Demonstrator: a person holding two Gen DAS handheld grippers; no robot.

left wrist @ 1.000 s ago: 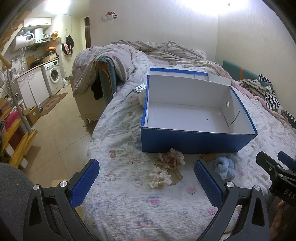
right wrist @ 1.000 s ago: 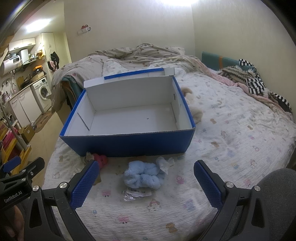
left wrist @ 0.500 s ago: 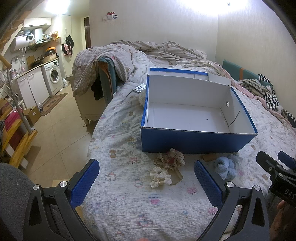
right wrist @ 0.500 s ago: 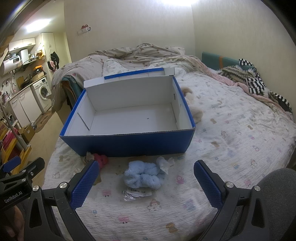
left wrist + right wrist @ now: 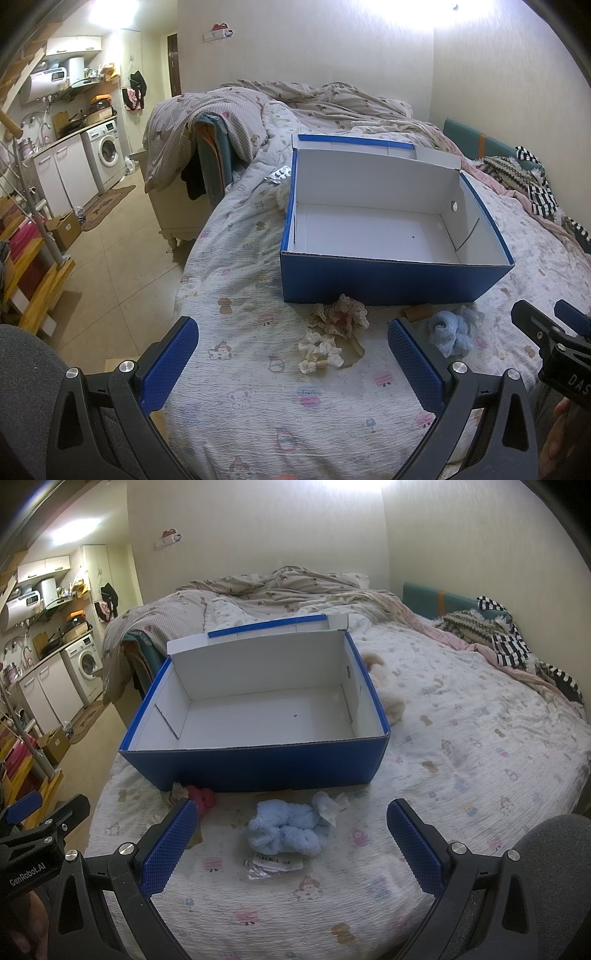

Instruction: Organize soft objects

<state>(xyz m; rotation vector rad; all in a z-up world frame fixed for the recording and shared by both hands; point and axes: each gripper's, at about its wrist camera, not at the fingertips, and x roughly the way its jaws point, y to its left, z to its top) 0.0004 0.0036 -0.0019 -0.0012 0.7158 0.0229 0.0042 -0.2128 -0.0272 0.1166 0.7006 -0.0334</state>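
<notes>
Both the left gripper (image 5: 291,354) and right gripper (image 5: 291,834) hang spread wide, grasping nothing. The blue fluffy scrunchie (image 5: 284,829) lies mid-frame, just below the blue box (image 5: 258,764); lace scrunchies (image 5: 328,338) lie centre-frame on the bed (image 5: 236,288).

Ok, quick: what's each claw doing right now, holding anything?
Left claw: open, holding nothing, above the lace scrunchies.
Right claw: open, holding nothing, above the blue scrunchie.

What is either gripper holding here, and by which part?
Nothing. The left gripper and right gripper are both open above the bed; the blue scrunchie and lace scrunchies lie untouched before the box.
</notes>
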